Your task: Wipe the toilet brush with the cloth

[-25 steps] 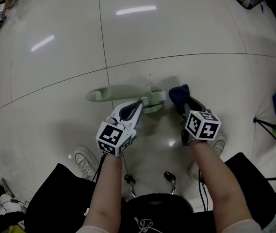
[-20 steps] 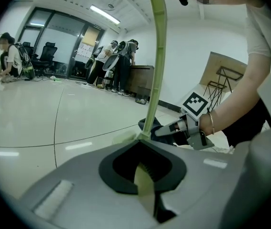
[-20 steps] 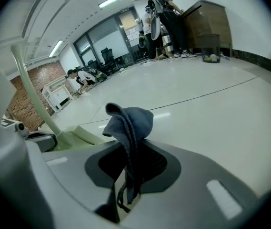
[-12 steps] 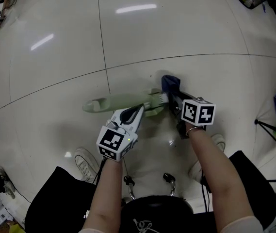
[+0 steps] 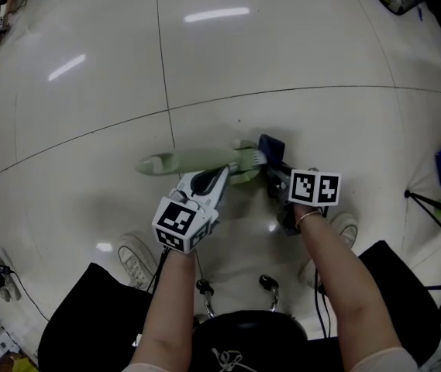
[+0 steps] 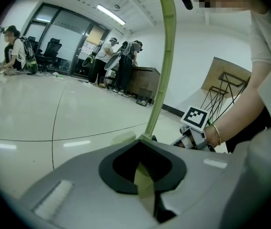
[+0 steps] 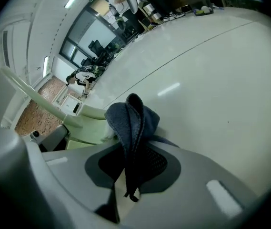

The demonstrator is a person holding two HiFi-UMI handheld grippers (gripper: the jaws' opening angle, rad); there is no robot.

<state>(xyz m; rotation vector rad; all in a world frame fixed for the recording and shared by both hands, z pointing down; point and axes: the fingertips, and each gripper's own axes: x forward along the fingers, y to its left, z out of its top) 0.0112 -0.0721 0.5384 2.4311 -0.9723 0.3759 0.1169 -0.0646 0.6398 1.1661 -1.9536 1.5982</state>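
Toilet brush [image 5: 193, 161] is pale green and is held sideways above the floor, with its long handle sticking out to the left of the left hand-held gripper [image 5: 220, 169]. That hand-held gripper is shut tight on the handle [image 6: 166, 56], close to the brush head. The white bristles sit just to its right. The right hand-held gripper [image 5: 276, 175] is squeezed shut on the dark blue cloth [image 5: 270, 147]. A bunched fold of the cloth [image 7: 133, 120] pokes out in front of its jaws, right up against the brush head [image 7: 85, 128]. It seems to touch the bristles, but I cannot be sure. I think the wiping step is going on now. Next, the cloth should rub along the head and handle while the left side holds the brush steady. The floor [image 5: 282, 45] is pale, shiny tile with thin dark lines. Far from the left hand-held gripper, some people [image 6: 125, 66] stand by a desk in a bright room.
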